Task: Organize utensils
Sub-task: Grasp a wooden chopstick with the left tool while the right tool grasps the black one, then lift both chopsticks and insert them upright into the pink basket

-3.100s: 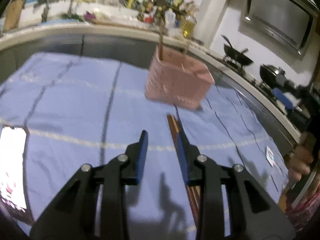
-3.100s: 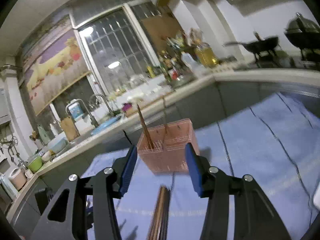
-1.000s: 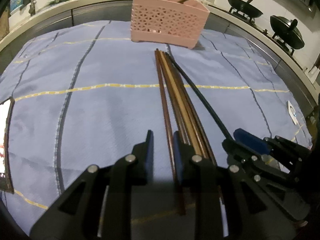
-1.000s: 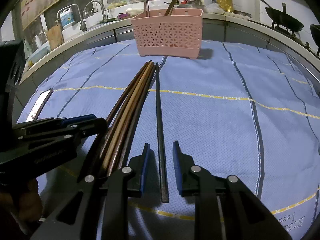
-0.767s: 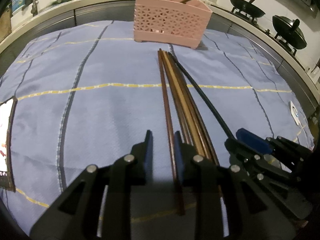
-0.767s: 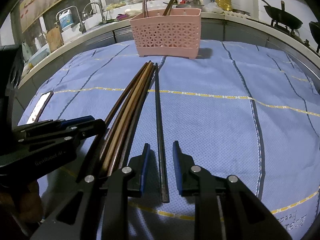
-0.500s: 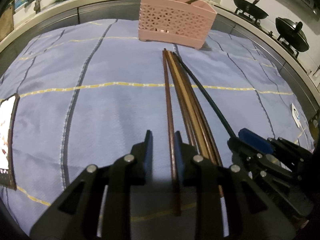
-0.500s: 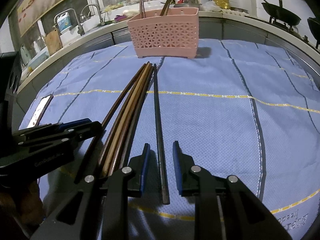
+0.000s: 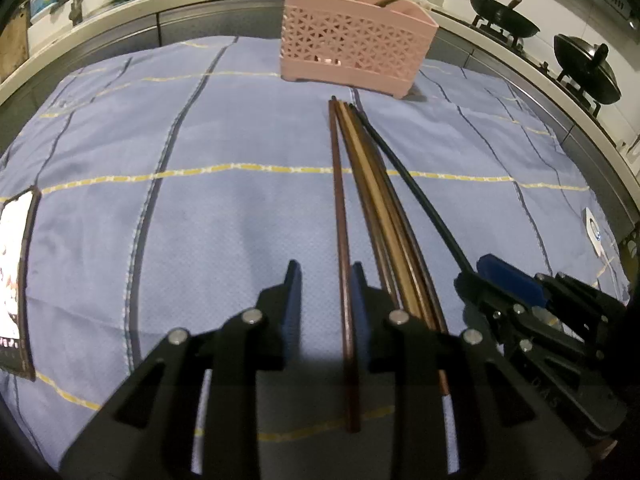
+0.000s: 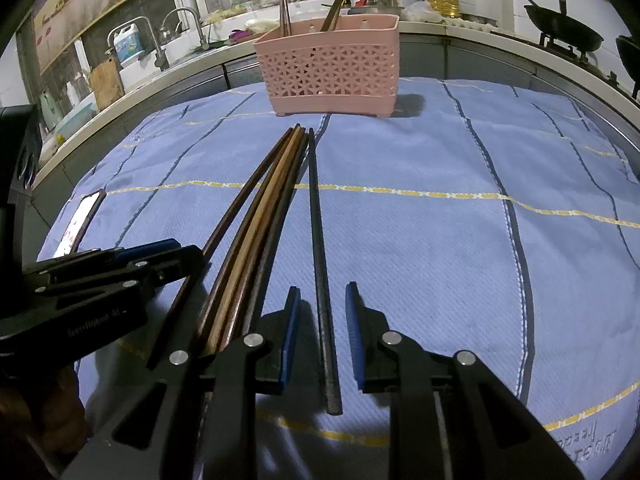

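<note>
Left gripper (image 9: 325,298): fingers narrow but parted, straddling the near end of a reddish-brown chopstick (image 9: 340,216), which sits against the right finger's pad; not clamped, the left finger has a gap.
Right gripper (image 10: 322,322): fingers also narrow and parted, either side of the black chopstick (image 10: 318,240) near its end, clear gap on both sides, no contact visible.

Both chopsticks lie flat on the blue checked cloth (image 9: 240,208) covering the worktop, running from 6 toward 12 o'clock. Between them is a tight bundle of brown chopsticks (image 9: 384,216), touching one another; the black one fans off at the 3 o'clock side in the left view.

Pink perforated utensil basket (image 10: 332,68) stands upright at 12 o'clock, just past the far tips, not touching them. Several utensils already stand in it; which compartments, can't tell.

Phone (image 9: 14,280) lies on the cloth at 9 o'clock in the left view. Woks (image 9: 502,26) on the stove at 2 o'clock.
</note>
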The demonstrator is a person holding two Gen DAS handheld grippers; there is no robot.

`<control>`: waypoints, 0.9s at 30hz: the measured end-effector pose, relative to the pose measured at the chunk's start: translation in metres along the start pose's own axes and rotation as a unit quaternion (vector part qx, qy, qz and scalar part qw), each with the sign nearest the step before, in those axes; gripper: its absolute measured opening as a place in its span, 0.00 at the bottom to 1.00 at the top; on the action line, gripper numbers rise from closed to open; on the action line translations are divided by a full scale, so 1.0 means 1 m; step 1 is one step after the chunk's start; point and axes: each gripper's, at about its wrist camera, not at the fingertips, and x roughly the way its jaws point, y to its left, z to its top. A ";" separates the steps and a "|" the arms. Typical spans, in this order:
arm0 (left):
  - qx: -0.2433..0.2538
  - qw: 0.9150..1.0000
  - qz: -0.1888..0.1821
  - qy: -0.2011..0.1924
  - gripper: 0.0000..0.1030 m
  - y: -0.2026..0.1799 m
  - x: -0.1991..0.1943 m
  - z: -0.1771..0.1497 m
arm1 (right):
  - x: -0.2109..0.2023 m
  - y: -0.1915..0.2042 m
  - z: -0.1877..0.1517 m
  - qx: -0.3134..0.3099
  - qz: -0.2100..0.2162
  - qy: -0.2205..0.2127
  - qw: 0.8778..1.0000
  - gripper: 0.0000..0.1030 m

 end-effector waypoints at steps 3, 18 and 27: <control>-0.001 1.000 -0.003 0.001 0.24 0.001 0.001 0.001 | 0.003 0.002 0.005 -0.002 0.003 0.002 1.000 0.23; 0.043 0.999 0.004 -0.005 0.06 -0.003 0.015 0.018 | 0.004 -0.019 0.010 0.005 -0.014 0.005 1.000 0.08; 0.060 0.997 -0.035 0.018 0.08 0.023 -0.010 -0.011 | -0.009 -0.039 0.004 -0.009 0.003 0.049 0.999 0.08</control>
